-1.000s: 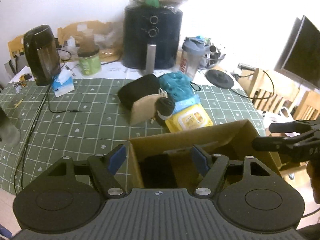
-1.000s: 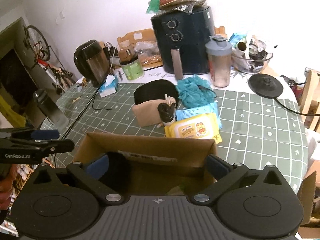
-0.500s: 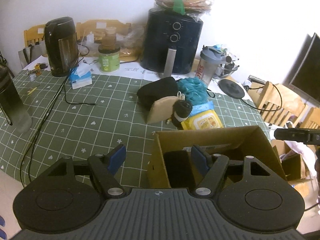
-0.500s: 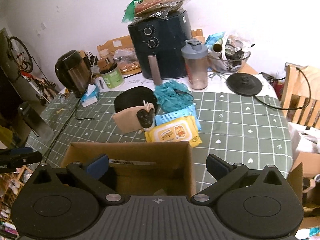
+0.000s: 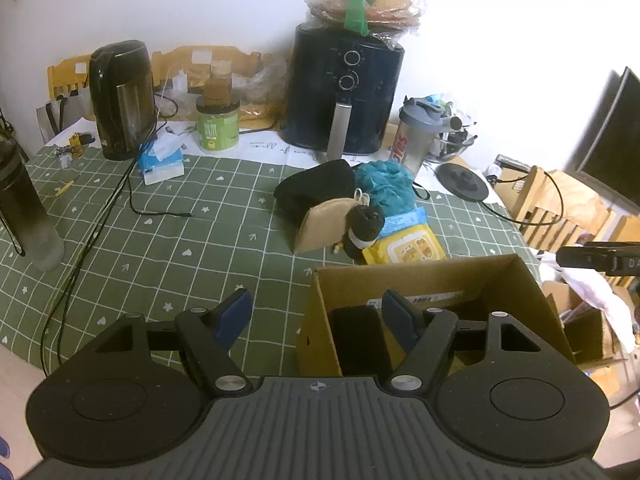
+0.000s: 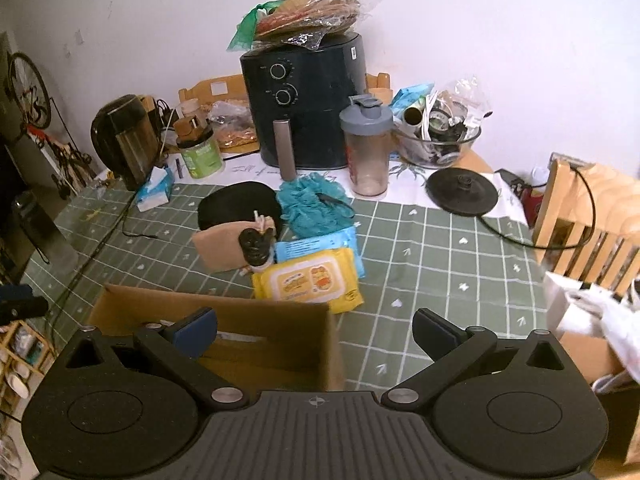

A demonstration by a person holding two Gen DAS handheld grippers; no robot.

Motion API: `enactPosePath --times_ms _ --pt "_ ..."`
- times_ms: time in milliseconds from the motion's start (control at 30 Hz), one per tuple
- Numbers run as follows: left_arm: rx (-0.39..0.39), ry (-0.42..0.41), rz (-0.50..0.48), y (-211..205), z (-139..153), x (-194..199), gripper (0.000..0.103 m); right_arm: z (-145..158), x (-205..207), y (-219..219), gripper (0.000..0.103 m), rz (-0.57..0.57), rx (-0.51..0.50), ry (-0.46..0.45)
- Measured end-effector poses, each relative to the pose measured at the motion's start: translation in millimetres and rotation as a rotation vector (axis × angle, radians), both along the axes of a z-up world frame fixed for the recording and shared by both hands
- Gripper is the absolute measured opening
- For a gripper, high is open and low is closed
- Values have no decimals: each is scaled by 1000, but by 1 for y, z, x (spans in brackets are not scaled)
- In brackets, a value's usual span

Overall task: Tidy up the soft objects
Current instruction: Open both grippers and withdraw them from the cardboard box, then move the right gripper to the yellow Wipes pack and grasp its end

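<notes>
An open cardboard box (image 5: 420, 280) (image 6: 224, 316) stands at the table's near edge with a black item (image 5: 358, 340) inside. Behind it lie a yellow wipes pack (image 5: 404, 246) (image 6: 308, 280), a blue wipes pack (image 6: 316, 246), a teal bath pouf (image 5: 386, 182) (image 6: 314, 204), a tan pouch (image 5: 320, 228) (image 6: 218, 246), a black soft case (image 5: 316, 190) (image 6: 236, 206) and a small black roll (image 5: 364, 226) (image 6: 254, 246). My left gripper (image 5: 316, 316) is open and empty over the box's left wall. My right gripper (image 6: 316, 330) is open and empty over its right end.
An air fryer (image 5: 344, 92) (image 6: 304, 104), kettle (image 5: 120, 100), green jar (image 5: 218, 124), shaker bottle (image 6: 366, 148), tissue pack (image 5: 162, 160), dark bottle (image 5: 24, 200) and cables (image 5: 100, 216) crowd the green checked table (image 5: 160, 240). Wooden chairs (image 6: 592, 216) stand right.
Both grippers have drawn back and apart: the left view swung left and the right view swung right, so the box sits off-centre in each. Both stay open and empty.
</notes>
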State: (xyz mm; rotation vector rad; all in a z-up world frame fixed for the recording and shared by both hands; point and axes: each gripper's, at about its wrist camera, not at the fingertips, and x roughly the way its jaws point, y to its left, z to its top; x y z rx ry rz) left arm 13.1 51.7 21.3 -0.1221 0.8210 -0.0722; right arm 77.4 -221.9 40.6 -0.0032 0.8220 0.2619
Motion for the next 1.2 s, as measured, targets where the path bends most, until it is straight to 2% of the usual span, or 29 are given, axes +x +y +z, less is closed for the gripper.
enactPosePath --times_ms 167,533,933,1200 --pt "7 5 19 -4 3 7 71 -5 17 -10 103 17 -10 9" --pt "2 7 39 -21 8 22 71 -18 53 -36 103 86 50 61" --pt "21 18 113 -32 15 38 71 -31 94 -40 103 176 30 64" --pt "43 17 100 -37 18 48 71 -35 115 -33 103 192 -11 62"
